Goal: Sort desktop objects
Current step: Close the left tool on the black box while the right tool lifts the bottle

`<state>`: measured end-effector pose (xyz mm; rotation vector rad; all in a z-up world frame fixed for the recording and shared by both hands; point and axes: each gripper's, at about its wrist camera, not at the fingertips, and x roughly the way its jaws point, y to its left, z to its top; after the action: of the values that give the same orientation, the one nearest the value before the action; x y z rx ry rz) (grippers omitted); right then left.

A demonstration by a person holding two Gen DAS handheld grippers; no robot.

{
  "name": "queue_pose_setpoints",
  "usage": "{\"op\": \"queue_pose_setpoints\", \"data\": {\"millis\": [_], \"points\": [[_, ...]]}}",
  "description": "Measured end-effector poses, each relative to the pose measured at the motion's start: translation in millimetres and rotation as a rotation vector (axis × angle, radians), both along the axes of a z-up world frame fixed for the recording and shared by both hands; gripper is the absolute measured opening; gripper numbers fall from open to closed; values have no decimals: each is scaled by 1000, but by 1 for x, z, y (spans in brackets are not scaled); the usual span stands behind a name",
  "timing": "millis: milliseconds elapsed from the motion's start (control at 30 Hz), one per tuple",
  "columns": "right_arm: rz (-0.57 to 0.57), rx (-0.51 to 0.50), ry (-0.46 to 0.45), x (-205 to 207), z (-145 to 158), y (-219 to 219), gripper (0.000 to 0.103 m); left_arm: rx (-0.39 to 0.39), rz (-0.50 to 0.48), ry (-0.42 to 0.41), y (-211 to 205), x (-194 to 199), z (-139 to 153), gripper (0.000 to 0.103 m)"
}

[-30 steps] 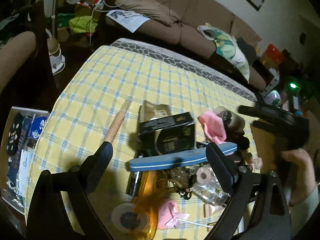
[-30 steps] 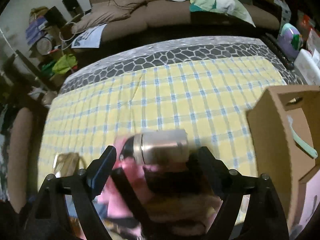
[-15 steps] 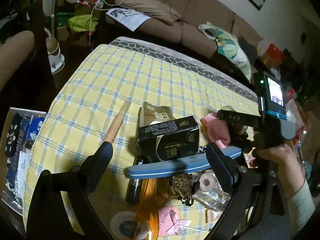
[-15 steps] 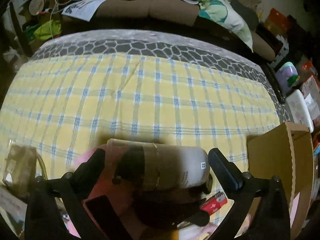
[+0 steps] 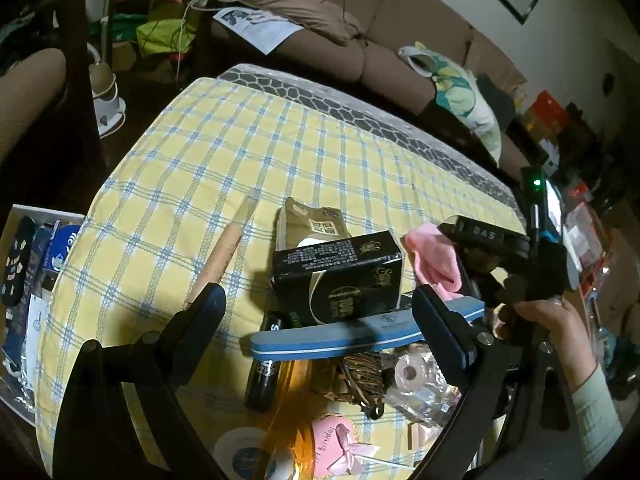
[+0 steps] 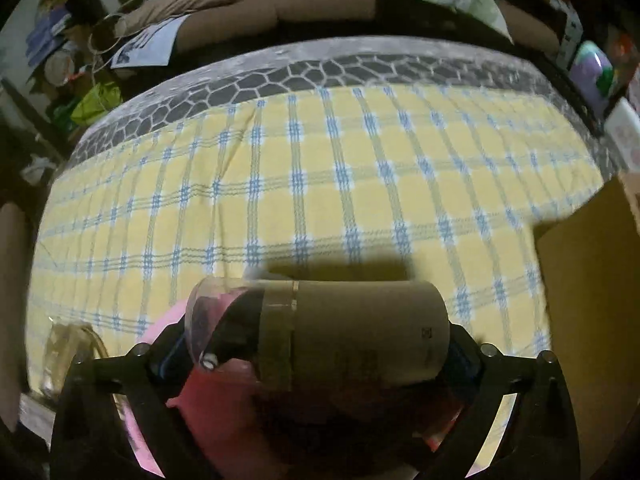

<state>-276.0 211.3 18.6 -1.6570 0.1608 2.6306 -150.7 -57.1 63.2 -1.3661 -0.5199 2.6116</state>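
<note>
A pile of small items lies on the yellow checked cloth. My left gripper hovers open over it, above a blue nail file that rests across the pile behind its right finger. A black carton and a brown pouch lie just beyond the file. My right gripper is low over a beige bottle with a clear cap, lying crosswise on a pink cloth. The bottle fills the gap between the jaws, which are closing. No firm pinch shows.
A wooden stick, a black tube, a tape roll and a pink bow box lie in the pile. A cardboard box stands right of the bottle. A white bin sits off the left edge. A hand holds the right gripper.
The right gripper came in from the right and sank over the bottle, its jaws spread wider than before. The left gripper and the pile under it have stayed put.
</note>
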Motion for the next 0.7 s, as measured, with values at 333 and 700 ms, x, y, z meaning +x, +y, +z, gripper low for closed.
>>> {"op": "queue_pose_setpoints", "data": {"millis": [333, 700], "points": [[59, -102, 67, 42, 44, 17, 100, -81, -20, -19, 15, -27, -13, 95], [194, -116, 190, 129, 146, 59, 100, -119, -37, -11, 32, -33, -19, 77]]}}
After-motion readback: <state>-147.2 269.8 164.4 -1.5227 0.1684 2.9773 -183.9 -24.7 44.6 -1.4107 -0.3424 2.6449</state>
